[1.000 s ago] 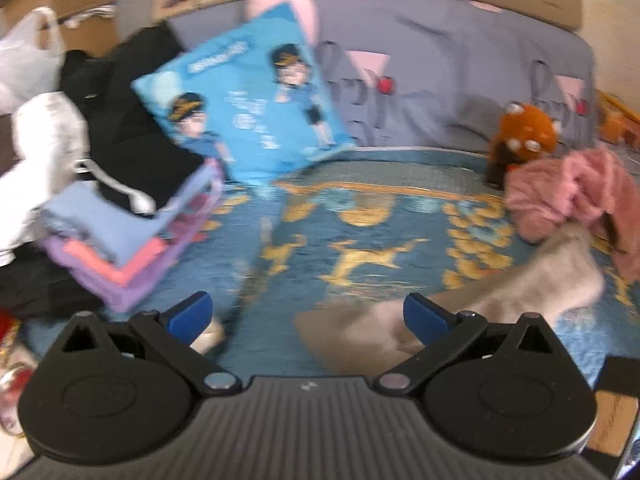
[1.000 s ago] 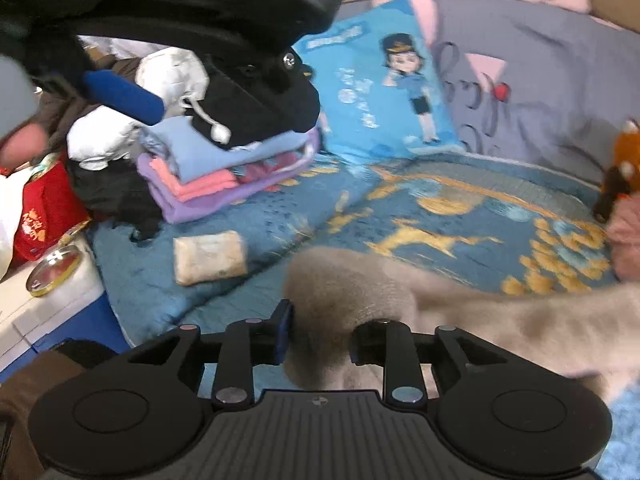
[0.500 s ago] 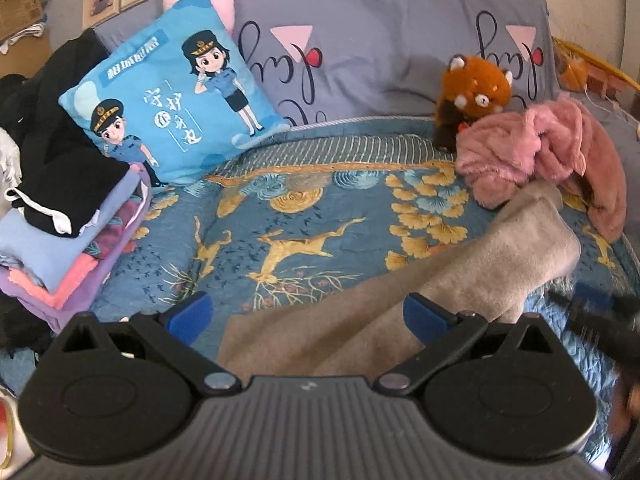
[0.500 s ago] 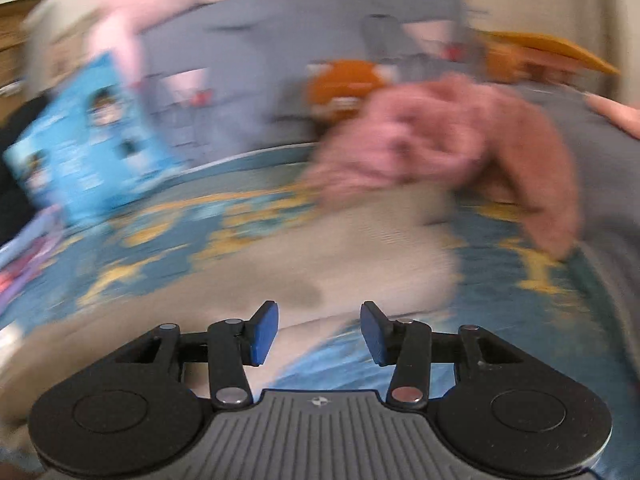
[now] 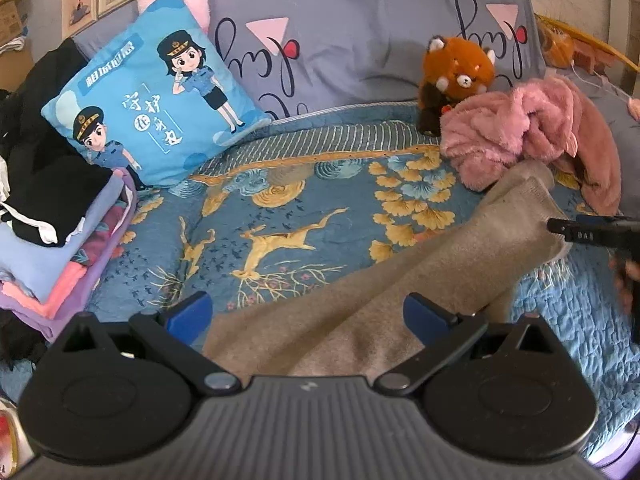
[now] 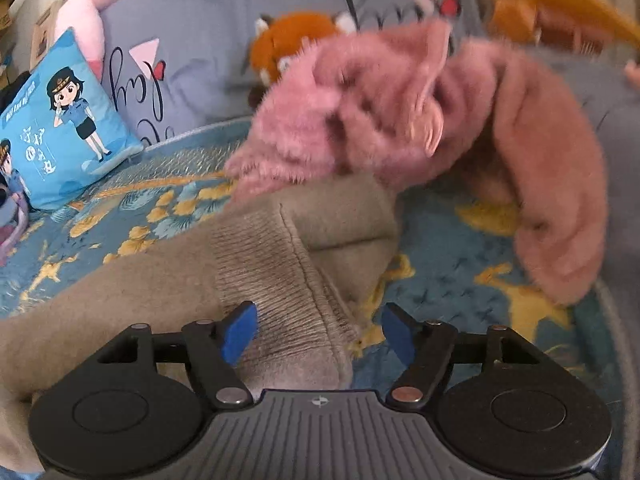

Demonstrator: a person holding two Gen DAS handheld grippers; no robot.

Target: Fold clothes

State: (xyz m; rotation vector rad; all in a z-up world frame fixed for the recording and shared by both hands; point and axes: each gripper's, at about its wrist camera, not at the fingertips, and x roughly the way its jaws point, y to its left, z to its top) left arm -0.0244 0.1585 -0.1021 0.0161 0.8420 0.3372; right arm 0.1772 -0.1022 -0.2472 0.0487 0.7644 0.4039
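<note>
A beige knit garment (image 5: 420, 276) lies stretched across the blue patterned bedspread (image 5: 280, 216). My left gripper (image 5: 308, 316) is open, with the near end of the garment between its blue pads. My right gripper (image 6: 318, 330) is open over the garment's ribbed cuff (image 6: 280, 272), with the cuff between its blue pads. In the left wrist view the right gripper's black finger (image 5: 588, 230) shows at the far end of the garment. A fluffy pink garment (image 6: 420, 128) lies just beyond the cuff.
A stack of folded clothes (image 5: 60, 248) sits at the left with black clothing on top. A blue cartoon pillow (image 5: 156, 104) and a red panda plush (image 5: 456, 72) rest against the grey pillows (image 5: 360, 32) behind.
My right gripper let go of the garment's near end, swung right to the ribbed cuff and opened wider. My left gripper turned right and now straddles the near end.
</note>
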